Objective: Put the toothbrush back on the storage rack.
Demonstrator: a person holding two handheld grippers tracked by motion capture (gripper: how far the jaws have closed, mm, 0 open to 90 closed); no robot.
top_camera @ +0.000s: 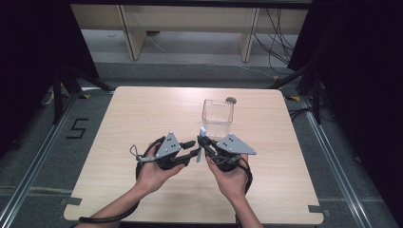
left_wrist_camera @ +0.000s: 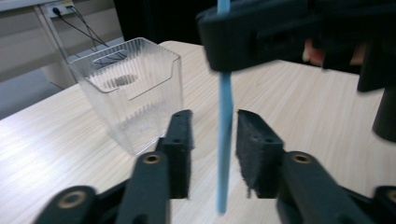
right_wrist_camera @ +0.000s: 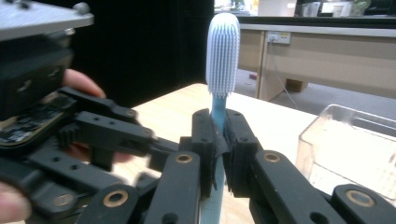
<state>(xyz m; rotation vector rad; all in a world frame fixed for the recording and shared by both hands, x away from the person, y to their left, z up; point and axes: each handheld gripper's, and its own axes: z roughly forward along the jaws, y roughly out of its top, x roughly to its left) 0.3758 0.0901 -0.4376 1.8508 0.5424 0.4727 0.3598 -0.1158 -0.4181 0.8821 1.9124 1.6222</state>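
The toothbrush (right_wrist_camera: pixel 223 56) is light blue with a pale bristle head, and it stands almost upright above the table, held in the air between the two hands. Its long axis runs vertical, with the head on top and the free end of the handle pointing down. The right gripper (right_wrist_camera: pixel 218 140) has its jaws closed on the handle just under the head, so this gripper carries it.

In the left gripper view, the lower part of the handle hangs in the gap between the two pads of the left gripper (left_wrist_camera: pixel 214 149). These jaws are partly open and I judge they do not touch the handle yet. The left gripper comes to the brush from the side, across its axis, so a handover seems possible by simply closing.

The clear ribbed plastic container (top_camera: pixel 217 117) stands on the wooden table (top_camera: pixel 142 114) just beyond the grippers, on the far side, a little nearer to the right hand (top_camera: pixel 233 178). It looks empty.

On the floor at the left of the table, a mark in black tape (top_camera: pixel 77 128) reads "5". I see no brand on the brush.
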